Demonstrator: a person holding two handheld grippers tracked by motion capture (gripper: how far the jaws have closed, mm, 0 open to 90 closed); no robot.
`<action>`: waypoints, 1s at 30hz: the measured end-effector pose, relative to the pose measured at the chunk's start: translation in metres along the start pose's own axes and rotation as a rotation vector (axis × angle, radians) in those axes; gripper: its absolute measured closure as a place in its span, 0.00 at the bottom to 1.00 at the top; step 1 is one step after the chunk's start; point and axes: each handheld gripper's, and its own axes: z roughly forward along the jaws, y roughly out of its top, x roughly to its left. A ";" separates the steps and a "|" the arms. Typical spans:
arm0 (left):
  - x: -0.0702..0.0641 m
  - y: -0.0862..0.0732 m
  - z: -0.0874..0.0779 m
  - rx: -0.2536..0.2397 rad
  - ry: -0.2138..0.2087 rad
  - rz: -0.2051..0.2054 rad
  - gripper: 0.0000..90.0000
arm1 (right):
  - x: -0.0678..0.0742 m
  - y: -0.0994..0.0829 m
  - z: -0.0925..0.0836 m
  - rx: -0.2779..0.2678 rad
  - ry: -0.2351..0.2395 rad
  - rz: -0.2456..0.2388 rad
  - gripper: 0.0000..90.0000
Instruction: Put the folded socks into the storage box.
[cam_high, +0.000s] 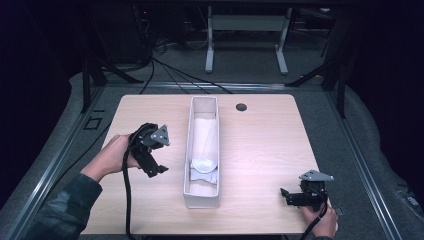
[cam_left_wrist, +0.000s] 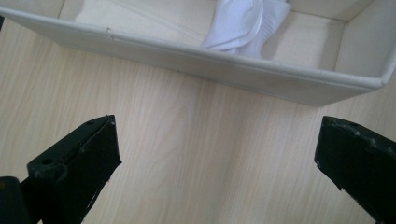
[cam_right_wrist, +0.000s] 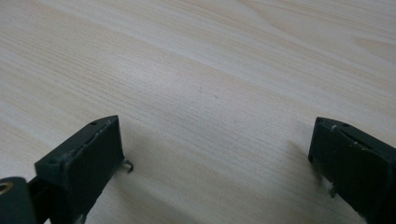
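— Pale wood table, dark room beyond. Down the middle?

— Long white fabric box, white socks bundled inside toward the near end.

— Left tool?

— Jaws wide apart, empty, aimed at the box's side wall, probably ready to reach in.

— Right tool?

— Also spread, empty, low over bare wood at the near right corner, likely parked.

— Any lettering?

— None legible.

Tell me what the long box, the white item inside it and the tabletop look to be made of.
Long box: looks like stiff fabric-covered board, off-white and matte, with a seamed rim. White item: soft cloth, folded and creased, possibly ribbed knit. Tabletop: pale wood grain, smooth, likely laminate rather than solid wood.
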 end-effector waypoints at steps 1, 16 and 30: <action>0.000 0.000 0.000 0.000 0.000 0.000 0.00 | 0.000 0.000 0.000 0.000 0.000 0.000 0.03; -0.022 -0.071 0.025 -0.058 0.014 -0.147 0.00 | 0.000 0.000 0.000 0.000 0.000 0.003 0.02; -0.040 -0.126 0.085 -0.146 -0.051 -0.324 0.00 | 0.000 0.000 0.000 0.001 -0.004 0.003 0.02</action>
